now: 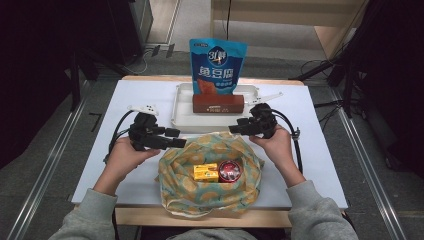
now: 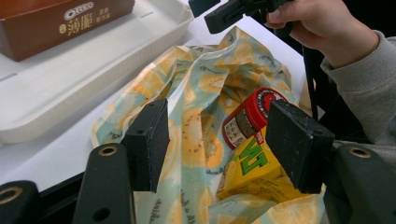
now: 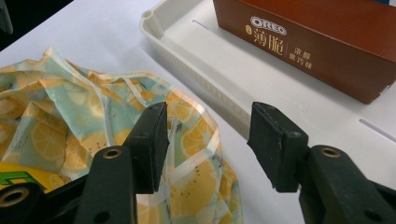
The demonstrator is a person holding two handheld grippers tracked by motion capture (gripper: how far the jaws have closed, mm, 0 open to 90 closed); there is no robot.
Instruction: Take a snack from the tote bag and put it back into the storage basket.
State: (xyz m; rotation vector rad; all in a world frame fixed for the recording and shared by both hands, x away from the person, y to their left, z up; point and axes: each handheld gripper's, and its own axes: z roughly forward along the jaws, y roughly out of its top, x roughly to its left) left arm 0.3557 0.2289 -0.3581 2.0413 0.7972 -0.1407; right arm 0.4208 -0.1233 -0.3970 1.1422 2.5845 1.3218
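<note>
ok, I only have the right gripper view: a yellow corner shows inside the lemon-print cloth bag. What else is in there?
Observer: Beside that yellow carton sits a red-lidded round tin, both inside the lemon-print cloth bag.
Operator: Left tongs holding anything?
Observer: No. The left tongs are open at the bag's left rim, gripping nothing.
Operator: Anything behind the brown Oreo box?
Observer: A blue snack pouch stands upright right behind it.

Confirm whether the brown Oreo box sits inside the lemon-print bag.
No, the brown Oreo box lies in the white tray beyond the lemon-print bag.
</note>
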